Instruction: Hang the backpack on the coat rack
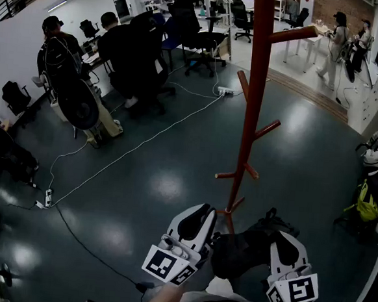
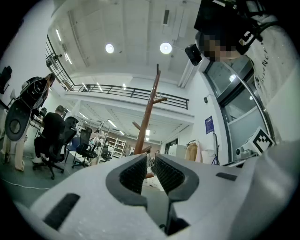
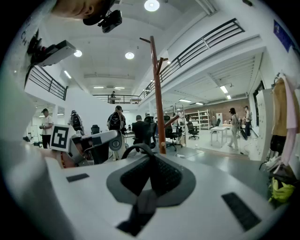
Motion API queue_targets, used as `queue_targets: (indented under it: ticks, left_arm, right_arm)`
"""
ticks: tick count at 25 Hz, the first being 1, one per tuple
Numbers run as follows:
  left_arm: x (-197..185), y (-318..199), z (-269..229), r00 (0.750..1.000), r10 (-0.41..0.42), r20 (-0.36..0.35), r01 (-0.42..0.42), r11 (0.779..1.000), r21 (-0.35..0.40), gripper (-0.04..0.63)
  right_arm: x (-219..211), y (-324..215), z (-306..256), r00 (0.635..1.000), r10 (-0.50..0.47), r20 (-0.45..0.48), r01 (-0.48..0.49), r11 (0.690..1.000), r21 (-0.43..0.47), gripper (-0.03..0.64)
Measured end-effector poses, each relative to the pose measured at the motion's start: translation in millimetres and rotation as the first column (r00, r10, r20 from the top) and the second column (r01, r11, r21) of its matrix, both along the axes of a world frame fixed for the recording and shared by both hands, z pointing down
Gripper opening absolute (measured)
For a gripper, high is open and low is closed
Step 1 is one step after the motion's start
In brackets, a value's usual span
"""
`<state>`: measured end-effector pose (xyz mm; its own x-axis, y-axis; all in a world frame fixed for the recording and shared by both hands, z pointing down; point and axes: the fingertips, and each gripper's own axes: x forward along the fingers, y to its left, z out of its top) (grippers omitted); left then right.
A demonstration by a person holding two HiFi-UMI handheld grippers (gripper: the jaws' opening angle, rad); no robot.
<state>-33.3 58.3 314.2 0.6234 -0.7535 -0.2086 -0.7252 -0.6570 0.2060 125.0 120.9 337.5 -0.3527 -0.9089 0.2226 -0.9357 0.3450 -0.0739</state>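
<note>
Tightly, right gripper pinches backpack strap.

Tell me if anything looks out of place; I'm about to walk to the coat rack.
A white cable trails loose across the floor from a power strip beyond the coat rack, down to the left: a possible trip risk. Nothing spilled or damaged shows.
</note>
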Motion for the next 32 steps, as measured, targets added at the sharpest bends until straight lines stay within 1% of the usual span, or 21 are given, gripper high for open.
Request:
queue_targets:
  ticks: [5, 13, 18, 26, 32]
  left_arm:
    - [-0.5, -16.9, 6.1, 0.999, -0.033, 0.001, 0.033, 0.999, -0.001, 0.061]
    - [-0.6, -45.4, 14.9, 0.999, -0.044, 0.003, 0.044, 0.999, -0.027, 0.061]
    - [3.2, -72.0, 24.4, 1.000, -0.027, -0.002, 0.027, 0.999, -0.041, 0.061]
    - [15.4, -115.9, 32.7, 1.000, 0.000, -0.003, 0.000, 0.998, -0.060, 0.061]
    - [19.2, -139.7, 40.0, 1.000, 0.003, -0.006, -0.004, 0.998, -0.068, 0.061]
  right_arm:
    - [3.7, -27.3, -0.4, 1.000, -0.023, -0.005, 0.023, 1.000, 0.018, 0.032]
    - [-2.3, -69.9, -10.6, 0.999, -0.038, 0.006, 0.038, 0.999, 0.028, 0.032]
    - [-5.7, -94.4, -14.0, 0.999, -0.044, -0.007, 0.044, 0.998, 0.038, 0.032]
    - [-5.9, -127.8, -9.5, 0.997, -0.055, -0.057, 0.057, 0.998, 0.022, 0.032]
    - [-2.7, -156.8, -10.8, 0.997, -0.054, -0.058, 0.055, 0.998, 0.019, 0.032]
